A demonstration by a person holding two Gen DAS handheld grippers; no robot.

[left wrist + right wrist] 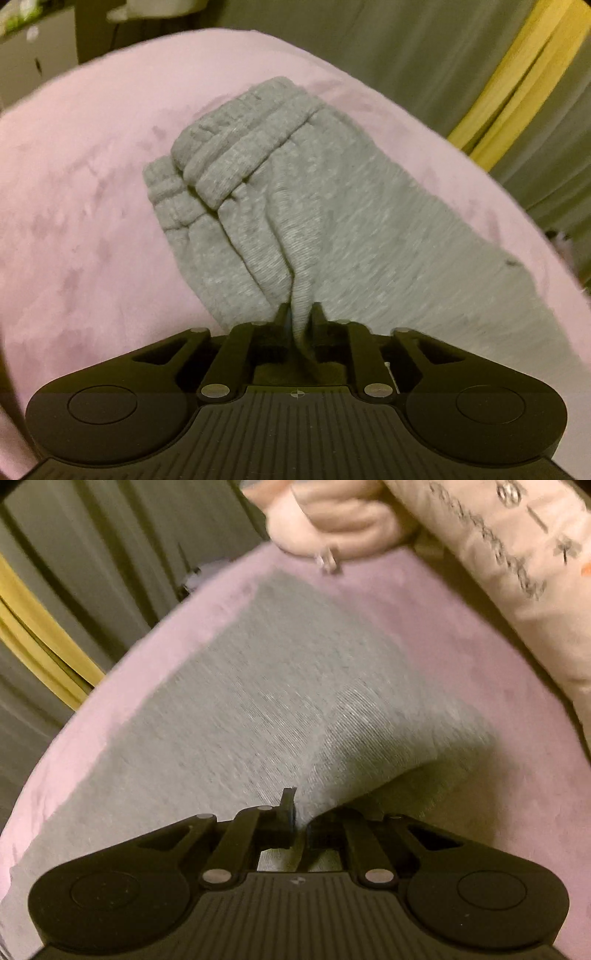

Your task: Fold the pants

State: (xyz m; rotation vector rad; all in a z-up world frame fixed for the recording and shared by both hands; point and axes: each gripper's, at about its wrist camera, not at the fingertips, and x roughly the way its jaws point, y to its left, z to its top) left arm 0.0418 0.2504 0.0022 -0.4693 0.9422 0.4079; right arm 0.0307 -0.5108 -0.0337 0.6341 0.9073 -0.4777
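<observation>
Grey knit pants (314, 221) lie on a pink blanket (81, 206). In the left wrist view the two ribbed leg cuffs (236, 147) lie stacked ahead, and my left gripper (301, 314) is shut on a pinched fold of the grey fabric. In the right wrist view the pants (258, 701) spread ahead over the pink blanket (461, 664), and my right gripper (306, 808) is shut on a lifted edge of the fabric; its right finger is hidden under the cloth.
Grey curtains with a yellow stripe (517, 81) hang beyond the bed edge. A cream printed pillow (517, 554) and a pink bundle (332, 520) lie at the far right. A cabinet (37, 55) stands at the far left.
</observation>
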